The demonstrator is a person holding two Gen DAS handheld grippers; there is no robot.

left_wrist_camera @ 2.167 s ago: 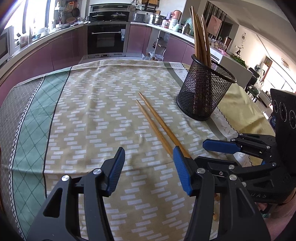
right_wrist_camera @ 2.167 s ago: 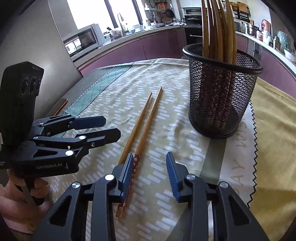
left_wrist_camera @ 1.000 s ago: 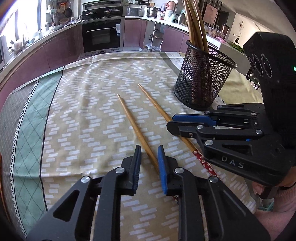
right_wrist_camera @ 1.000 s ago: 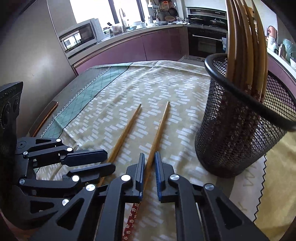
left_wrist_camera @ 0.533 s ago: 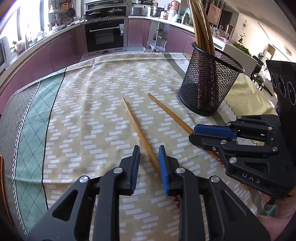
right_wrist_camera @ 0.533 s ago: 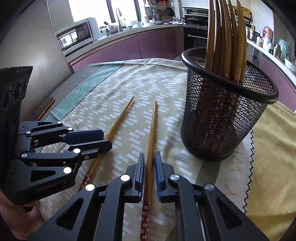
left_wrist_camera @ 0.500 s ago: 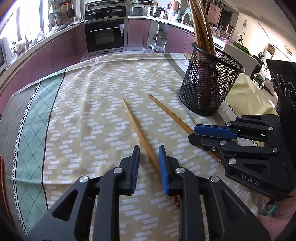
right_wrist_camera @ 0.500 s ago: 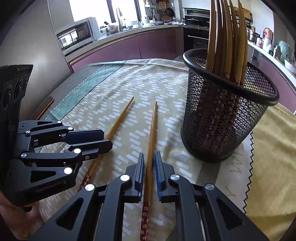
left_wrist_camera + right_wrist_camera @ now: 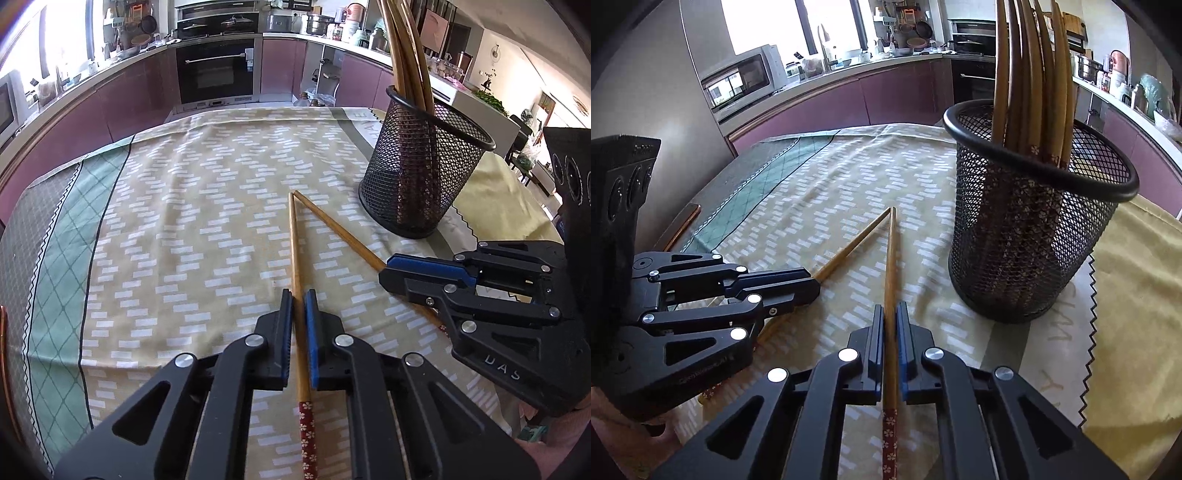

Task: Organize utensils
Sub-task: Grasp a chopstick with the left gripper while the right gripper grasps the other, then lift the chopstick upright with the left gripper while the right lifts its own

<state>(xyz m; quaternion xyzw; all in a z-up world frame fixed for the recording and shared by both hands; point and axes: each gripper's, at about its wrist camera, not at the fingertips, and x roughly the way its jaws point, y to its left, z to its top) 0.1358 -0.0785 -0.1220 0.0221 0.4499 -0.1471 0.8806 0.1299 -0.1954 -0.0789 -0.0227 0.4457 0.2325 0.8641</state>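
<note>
Two wooden chopsticks with red flowered ends lie on the patterned tablecloth, their thin tips meeting in a V. My left gripper (image 9: pixel 298 301) is shut on one chopstick (image 9: pixel 294 243), which runs straight ahead between its blue pads. My right gripper (image 9: pixel 890 314) is shut on the other chopstick (image 9: pixel 891 254). In the left wrist view the right gripper (image 9: pixel 424 275) sits at the right over its chopstick (image 9: pixel 332 229). The left gripper (image 9: pixel 792 284) shows at the left of the right wrist view. A black mesh cup (image 9: pixel 421 173) (image 9: pixel 1027 236) holding several chopsticks stands just right of the tips.
The tablecloth (image 9: pixel 184 206) has a green checked band on its left side and a yellow cloth under the cup's right. Kitchen cabinets and an oven (image 9: pixel 216 72) run behind the table. A person's hand (image 9: pixel 546 424) holds the right gripper.
Both grippers have closed fully on their chopsticks. The chopsticks have swung so that their far tips now meet in a V; before they lay apart, roughly parallel.
</note>
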